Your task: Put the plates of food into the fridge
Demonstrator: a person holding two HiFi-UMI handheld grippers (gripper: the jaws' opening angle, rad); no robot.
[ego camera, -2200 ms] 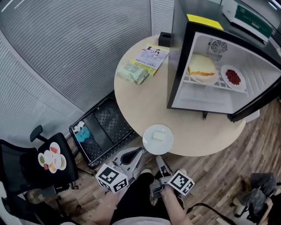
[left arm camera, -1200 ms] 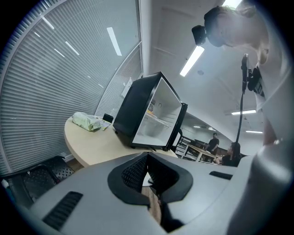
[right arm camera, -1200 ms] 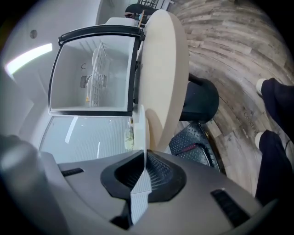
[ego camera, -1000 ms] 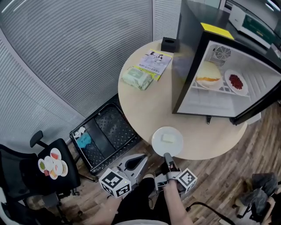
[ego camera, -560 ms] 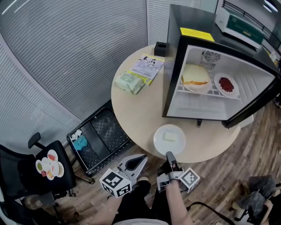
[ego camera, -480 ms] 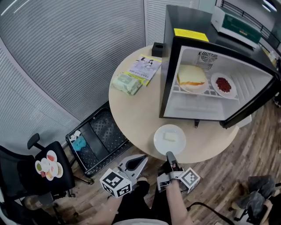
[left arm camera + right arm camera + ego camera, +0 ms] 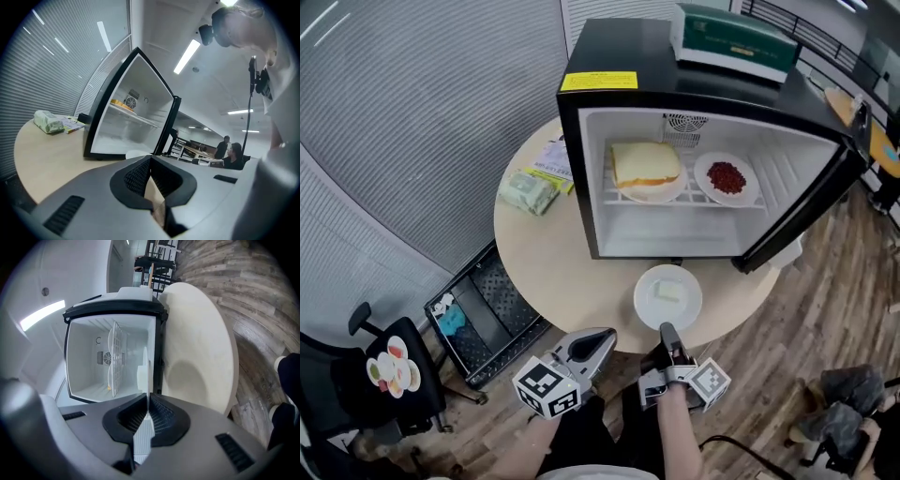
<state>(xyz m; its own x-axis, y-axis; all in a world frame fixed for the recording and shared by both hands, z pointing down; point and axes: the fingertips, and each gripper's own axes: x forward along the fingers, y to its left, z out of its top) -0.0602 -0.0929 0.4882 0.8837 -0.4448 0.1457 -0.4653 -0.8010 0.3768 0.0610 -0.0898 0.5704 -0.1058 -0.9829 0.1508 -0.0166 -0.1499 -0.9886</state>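
Note:
A black mini fridge (image 7: pixel 694 131) stands open on the round table (image 7: pixel 553 262). On its wire shelf sit a plate with a sandwich (image 7: pixel 645 171) and a plate of red food (image 7: pixel 727 178). My right gripper (image 7: pixel 668 334) is shut on the near rim of a white plate (image 7: pixel 667 295) that carries a pale block, just above the table's near edge in front of the fridge. In the right gripper view the plate (image 7: pixel 148 376) runs edge-on from the right gripper (image 7: pixel 149 409) toward the fridge (image 7: pixel 93 352). My left gripper (image 7: pixel 592 343) (image 7: pixel 151 165) is shut and empty, left of the plate.
A packet of wipes (image 7: pixel 526 190) and a booklet (image 7: pixel 551 155) lie at the table's left. The fridge door (image 7: pixel 797 206) swings out to the right. A green-and-white box (image 7: pixel 736 42) sits on the fridge. A black crate (image 7: pixel 478 314) and a chair (image 7: pixel 356 375) are on the floor at left.
My right gripper has closed on the white plate's rim. The view has swung round so the fridge opening now faces me, with the plate right in front of it.

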